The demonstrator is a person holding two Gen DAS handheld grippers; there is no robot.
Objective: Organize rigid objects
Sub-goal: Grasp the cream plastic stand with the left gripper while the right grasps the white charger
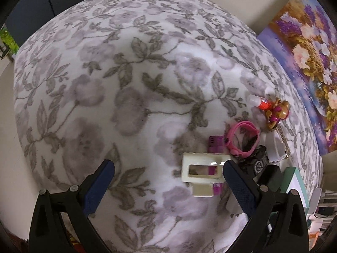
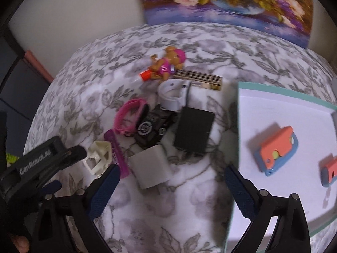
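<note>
A cream hair claw clip (image 1: 202, 174) lies on the floral blanket (image 1: 126, 84), a boxy piece with a rectangular window through its top and a flat tab at its near end. Under it, crosswise, lies a magenta stick-shaped item (image 1: 214, 143); through the clip's window a strip of that magenta shows. The left gripper (image 1: 168, 168) hangs over the blanket with its jaws spread wide and nothing between the pads; the clip sits just inside its right finger, close to the blue pad, though whether the two touch is hard to tell from this angle.

Beyond the clip the rest of the pile is bunched together: a pink wristband (image 1: 242, 139), a black toy car (image 2: 151, 126), a white ring-shaped band (image 2: 171, 96), a flat black box (image 2: 193, 132), a grey block (image 2: 150, 168), a gold strip (image 2: 198, 78), a bear figure in pink (image 2: 168, 63) and an orange-capped tube (image 1: 258, 102).

The right gripper (image 2: 170, 172) is also released, jaws wide, the grey block just ahead of them. At its right stands a teal-rimmed white tray (image 2: 273, 126) holding two orange-and-blue pieces (image 2: 276, 149).
</note>
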